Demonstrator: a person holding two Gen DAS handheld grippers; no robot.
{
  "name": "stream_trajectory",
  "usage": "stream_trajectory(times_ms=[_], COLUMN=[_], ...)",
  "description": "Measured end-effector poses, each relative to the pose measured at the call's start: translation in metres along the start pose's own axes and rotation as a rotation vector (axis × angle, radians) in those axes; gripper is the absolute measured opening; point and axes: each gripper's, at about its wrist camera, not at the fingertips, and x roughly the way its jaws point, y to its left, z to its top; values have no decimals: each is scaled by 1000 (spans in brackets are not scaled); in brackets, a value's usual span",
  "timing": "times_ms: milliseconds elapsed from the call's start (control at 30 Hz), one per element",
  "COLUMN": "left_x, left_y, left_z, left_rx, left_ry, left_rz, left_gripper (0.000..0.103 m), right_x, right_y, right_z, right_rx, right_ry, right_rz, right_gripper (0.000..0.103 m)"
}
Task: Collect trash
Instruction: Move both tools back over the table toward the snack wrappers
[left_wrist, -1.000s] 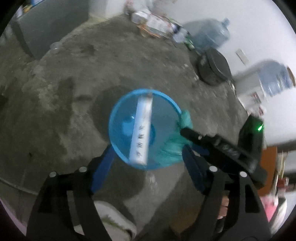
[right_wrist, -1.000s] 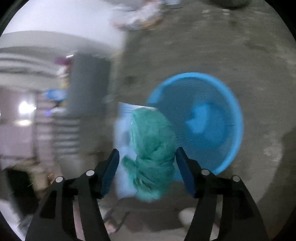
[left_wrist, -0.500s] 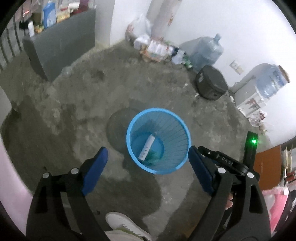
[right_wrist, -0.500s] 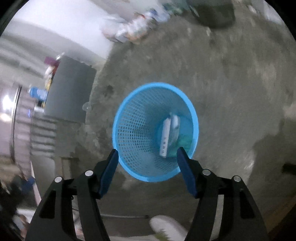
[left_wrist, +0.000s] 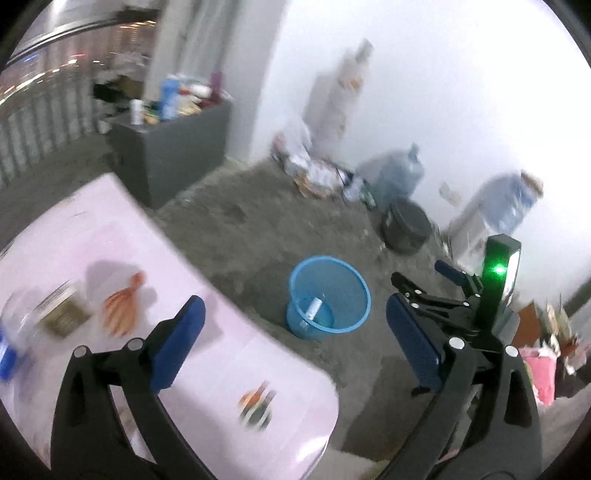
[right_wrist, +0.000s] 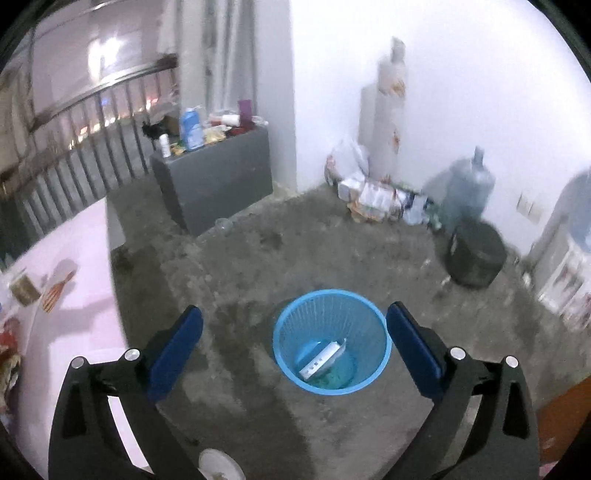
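Observation:
A blue mesh bin (right_wrist: 373, 363) stands on the concrete floor; it also shows in the left wrist view (left_wrist: 360, 312). Inside lie a white tube (right_wrist: 320, 360) and a green net (right_wrist: 334, 377). My right gripper (right_wrist: 293, 347) is open and empty, raised above the bin. My left gripper (left_wrist: 295, 347) is open and empty, over the edge of a pink table (left_wrist: 207, 369). On the table lie an orange net (left_wrist: 122, 308), a brown packet (left_wrist: 62, 314) and a small wrapper (left_wrist: 256, 404). The right gripper's body (left_wrist: 461, 295) shows in the left wrist view.
A grey cabinet (right_wrist: 214, 184) with bottles on top stands by a railing (right_wrist: 55, 155). Trash bags and boxes (right_wrist: 373, 195), water jugs (right_wrist: 467, 188) and a black pot (right_wrist: 474, 254) line the far wall. A shoe tip (right_wrist: 219, 463) is below.
Both grippers have let go of the tube and the green net into the bin, then risen and pulled back. The left view has swung over the pink table.

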Motion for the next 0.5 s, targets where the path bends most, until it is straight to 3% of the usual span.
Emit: stream_trajectory(times_ms=[133, 267, 400, 500], left_x=[-75, -130, -158, -167], left_y=[38, 72, 96, 103], left_z=[-46, -101, -147, -174], left_rx=[-78, -166, -241, -258], left_ry=[-130, -211, -221, -212], left_rz=[36, 165, 262, 336], left_gripper=[94, 94, 94, 94], right_x=[-35, -64, -80, -84], right_y=[55, 103, 140, 170], right_z=[4, 2, -4, -13], right_rx=[-127, -217, -248, -266], right_ry=[-31, -69, -95, -41], right_rz=[135, 332, 511, 615], right_gripper=[97, 97, 97, 97])
